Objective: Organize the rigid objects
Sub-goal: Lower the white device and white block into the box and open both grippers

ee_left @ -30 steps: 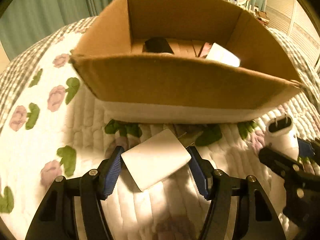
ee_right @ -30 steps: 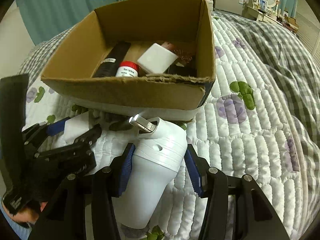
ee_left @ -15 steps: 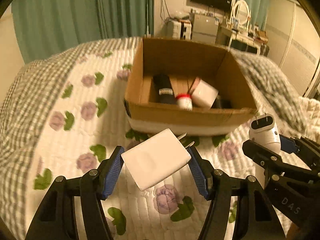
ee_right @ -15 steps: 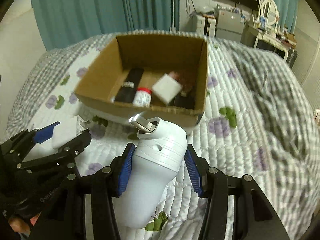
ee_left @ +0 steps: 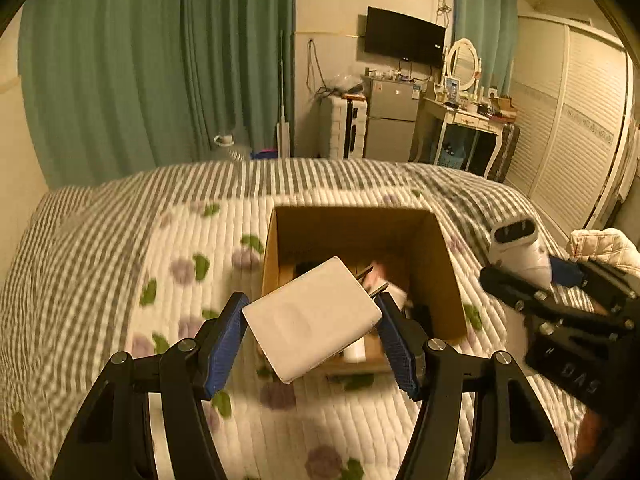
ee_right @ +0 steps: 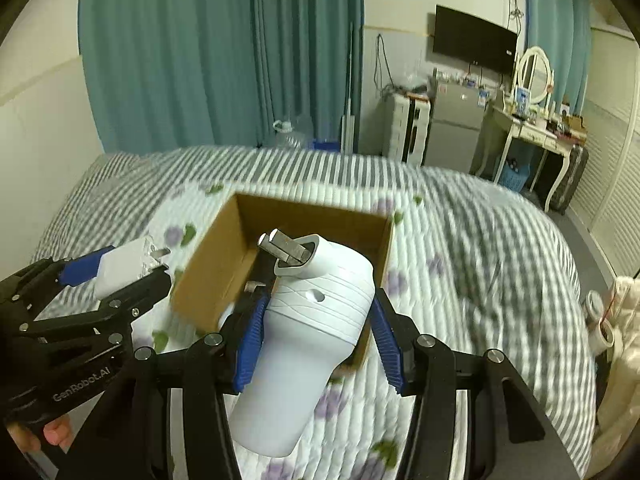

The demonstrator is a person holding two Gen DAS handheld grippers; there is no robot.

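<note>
L tongs (ee_left: 312, 322) clamped on flat white charger (ee_left: 310, 316), held in air w/ cardboard box (ee_left: 444, 276) behind it at 12 o'clock. R tongs (ee_right: 316, 338) clamped on white plug adapter (ee_right: 304, 340), prongs toward box at 11 o'clock. Box sits on quilted bed (ee_left: 120, 264); contents blurred.

Matt cardboard box (ee_left: 436, 256), quilted cloth bedspread (ee_left: 100, 264), smooth plastic charger (ee_left: 312, 316)
</note>
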